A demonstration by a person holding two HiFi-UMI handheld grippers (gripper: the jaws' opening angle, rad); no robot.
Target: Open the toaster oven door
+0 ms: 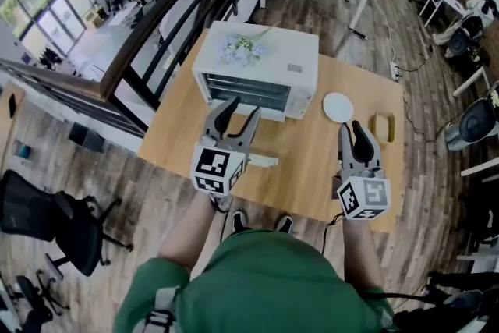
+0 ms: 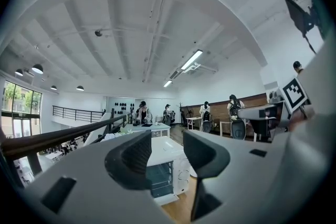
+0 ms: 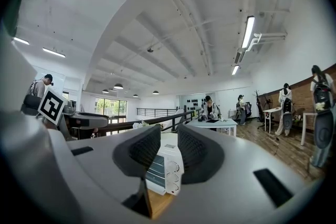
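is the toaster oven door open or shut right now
Open: the door of the toaster oven lies folded down flat toward the person, and the racks inside show in the left gripper view.

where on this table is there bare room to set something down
Bare wood: the table's near-left corner beside the left tool, and the near strip between it and the right tool. Crowded: right of the toaster oven, where the white plate and a tan item sit.
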